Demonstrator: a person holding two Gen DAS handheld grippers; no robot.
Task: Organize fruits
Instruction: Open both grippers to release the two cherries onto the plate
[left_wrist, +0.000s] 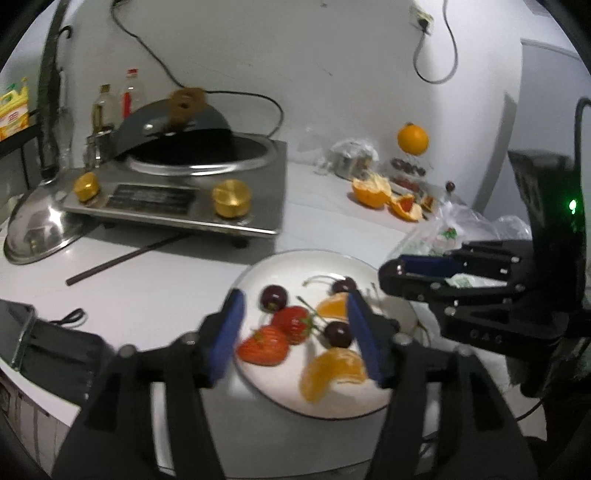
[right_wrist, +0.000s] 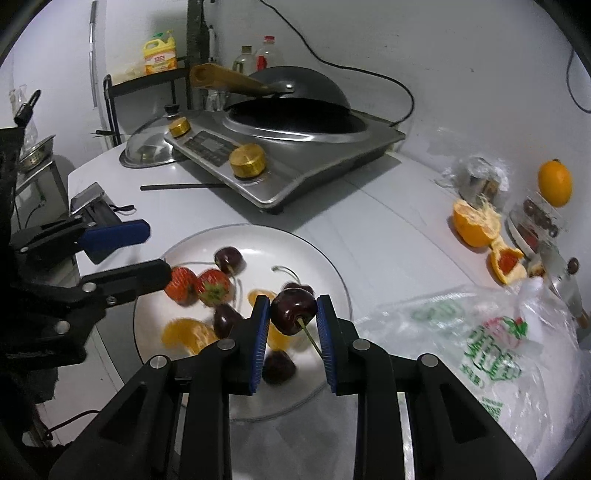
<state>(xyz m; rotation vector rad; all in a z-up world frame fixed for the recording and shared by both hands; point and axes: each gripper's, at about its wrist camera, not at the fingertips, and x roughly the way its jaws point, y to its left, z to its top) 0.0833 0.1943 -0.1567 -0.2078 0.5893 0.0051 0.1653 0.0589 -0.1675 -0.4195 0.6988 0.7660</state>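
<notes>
Right hand-held gripper (right_wrist: 291, 321): nearest item in the right wrist view, blue pads clamped on a dark cherry (right_wrist: 293, 310), its stem hanging down between the pads, held above the near part of the plate (right_wrist: 332, 273). Left hand-held gripper (left_wrist: 293, 332): jaws apart over the plate, nothing pressed between the pads; in the right wrist view it enters from the left with its fingertips beside the strawberries. No earlier frame shows its motion. Plate: white, round, dark-rimmed, on the table (left_wrist: 147, 288) near its front edge. Contents: two strawberries (left_wrist: 277, 336) touching each other; two orange segments (left_wrist: 332, 373), one near, one further back; several loose cherries (left_wrist: 274, 297) with stems. Plastic bag (right_wrist: 480, 339): clear with green print, crumpled, just right of the plate. Black stick (left_wrist: 125, 260): lying flat on the table between plate and cooker. Phone-like dark object (right_wrist: 90, 201): at the table's left edge. Induction cooker (left_wrist: 184, 192): steel, two brass knobs, dark wok on it, tilted. Steel lid (left_wrist: 37, 229): resting to the cooker's left. Orange peel (left_wrist: 371, 190): halves and scraps on the right, well apart from the plate. Whole orange (left_wrist: 412, 138): behind the peel, near a tray of more fruit, too blurred to count. Bottles (left_wrist: 129, 94): against the wall behind the cooker.
</notes>
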